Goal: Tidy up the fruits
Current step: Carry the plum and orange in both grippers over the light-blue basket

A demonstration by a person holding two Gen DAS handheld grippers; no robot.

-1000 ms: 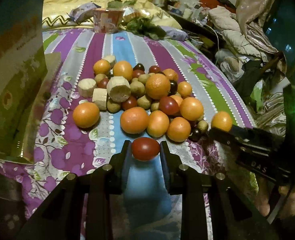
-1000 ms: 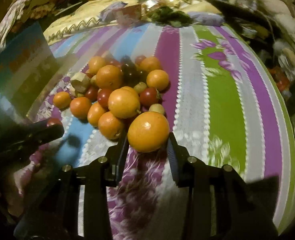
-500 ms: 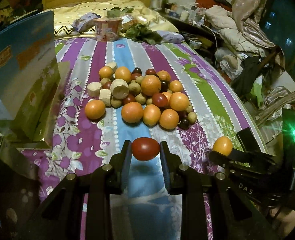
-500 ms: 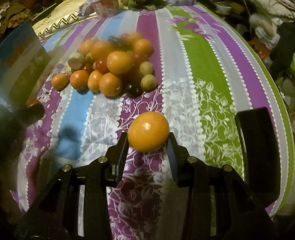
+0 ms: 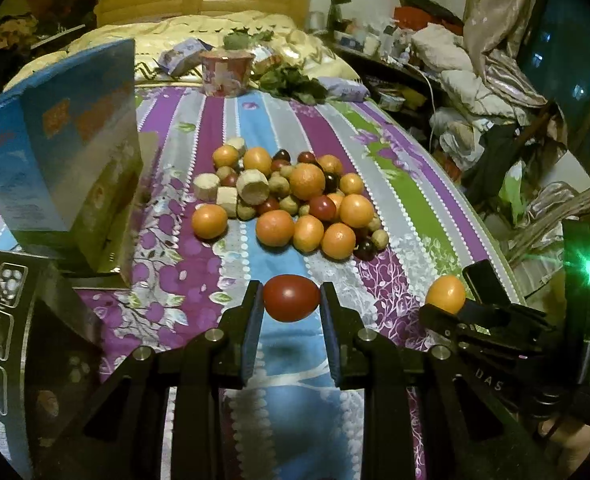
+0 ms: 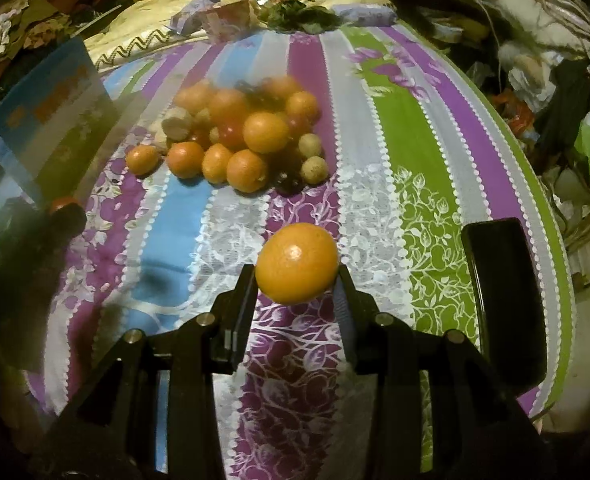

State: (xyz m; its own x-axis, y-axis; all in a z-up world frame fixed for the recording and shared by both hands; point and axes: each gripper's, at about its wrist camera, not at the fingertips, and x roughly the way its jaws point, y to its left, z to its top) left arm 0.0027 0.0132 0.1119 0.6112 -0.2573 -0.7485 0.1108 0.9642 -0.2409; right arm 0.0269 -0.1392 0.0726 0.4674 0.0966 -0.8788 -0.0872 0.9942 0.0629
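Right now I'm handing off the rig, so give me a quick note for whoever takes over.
Left gripper: shut on a red tomato, held above the bedspread.
Right gripper: shut on an orange, also lifted clear.
The mixed fruit pile sits mid-bed, unsorted. A blue box stands at its left.
Done: two fruits picked.
Left: place both, then sort the pile.
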